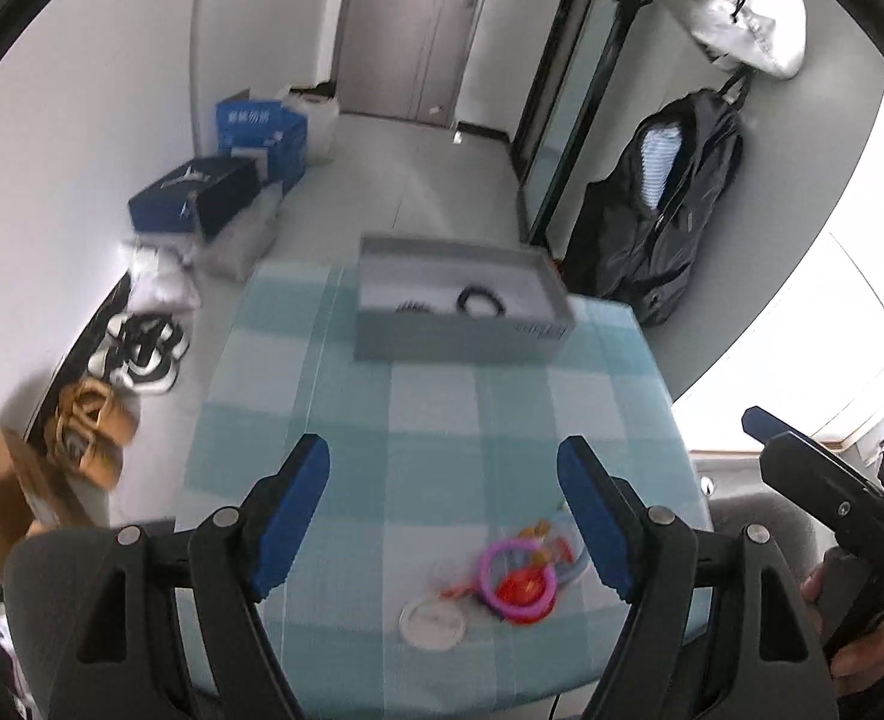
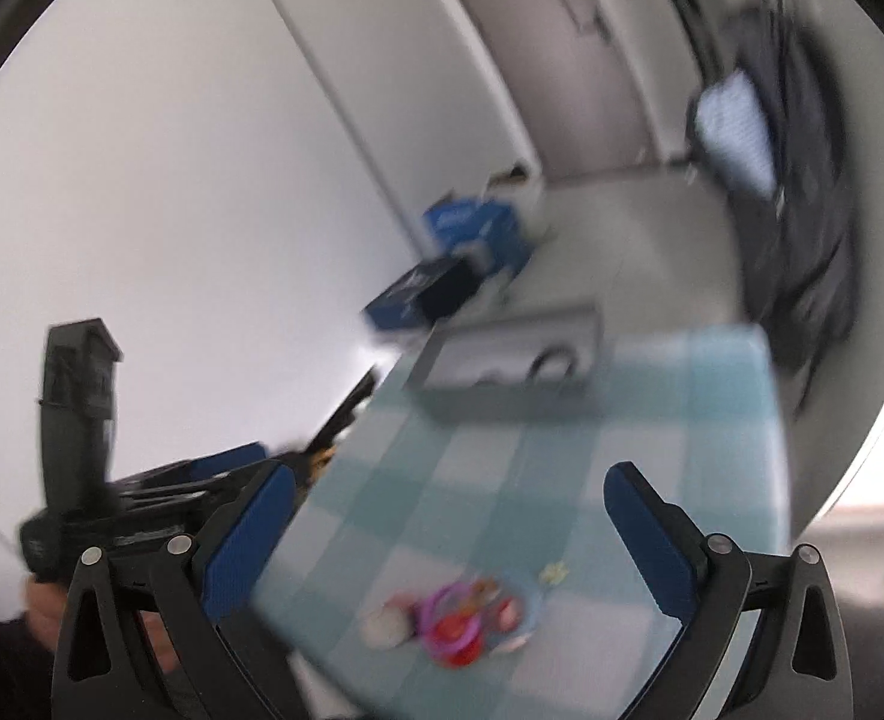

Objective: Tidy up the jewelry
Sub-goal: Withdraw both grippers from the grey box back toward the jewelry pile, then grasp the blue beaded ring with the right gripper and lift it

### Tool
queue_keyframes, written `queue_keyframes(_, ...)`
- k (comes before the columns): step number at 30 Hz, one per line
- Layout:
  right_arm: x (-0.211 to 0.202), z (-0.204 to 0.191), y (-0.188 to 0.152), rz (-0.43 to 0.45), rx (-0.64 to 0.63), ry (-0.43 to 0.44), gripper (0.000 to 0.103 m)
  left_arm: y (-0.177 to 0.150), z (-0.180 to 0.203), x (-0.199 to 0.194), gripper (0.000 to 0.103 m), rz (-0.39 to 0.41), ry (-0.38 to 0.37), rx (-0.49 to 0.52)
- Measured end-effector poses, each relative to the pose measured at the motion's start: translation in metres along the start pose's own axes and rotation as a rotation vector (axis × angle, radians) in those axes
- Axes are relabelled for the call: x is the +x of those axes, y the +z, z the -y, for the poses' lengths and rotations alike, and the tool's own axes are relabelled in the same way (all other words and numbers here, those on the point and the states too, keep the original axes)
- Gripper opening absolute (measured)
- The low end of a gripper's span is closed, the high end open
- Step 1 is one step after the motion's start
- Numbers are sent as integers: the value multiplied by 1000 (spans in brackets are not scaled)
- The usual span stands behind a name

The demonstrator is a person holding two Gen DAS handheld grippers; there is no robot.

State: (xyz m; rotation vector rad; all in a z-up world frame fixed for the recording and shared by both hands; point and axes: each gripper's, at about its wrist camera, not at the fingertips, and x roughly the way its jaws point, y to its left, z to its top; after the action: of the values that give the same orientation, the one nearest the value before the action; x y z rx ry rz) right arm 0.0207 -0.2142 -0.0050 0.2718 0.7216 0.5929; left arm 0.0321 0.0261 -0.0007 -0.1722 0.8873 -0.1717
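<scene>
Both hand-held grippers hang over the near end of the worktop (image 1: 442, 420), which wears a pale blue checked cloth. The left hand-held gripper (image 1: 443, 516) has its jaws spread wide with nothing between them, and the right hand-held gripper (image 2: 449, 546) is likewise spread and empty. A small heap of jewelry (image 1: 517, 576), pink ring and red and orange bits, lies on the cloth near the front edge. At the far end sits a grey box (image 1: 460, 300) with a black bracelet (image 1: 481, 302) inside.
</scene>
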Motion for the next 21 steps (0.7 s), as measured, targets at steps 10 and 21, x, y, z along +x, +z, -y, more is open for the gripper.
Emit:
queue_keyframes(10, 50, 25, -50, -289, 100, -88, 103, -38, -21, 22, 75, -144, -12, -102)
queue_keyframes(21, 88, 38, -64, -376, 108, -123, 68, -55, -28, 38, 75, -225, -31, -124)
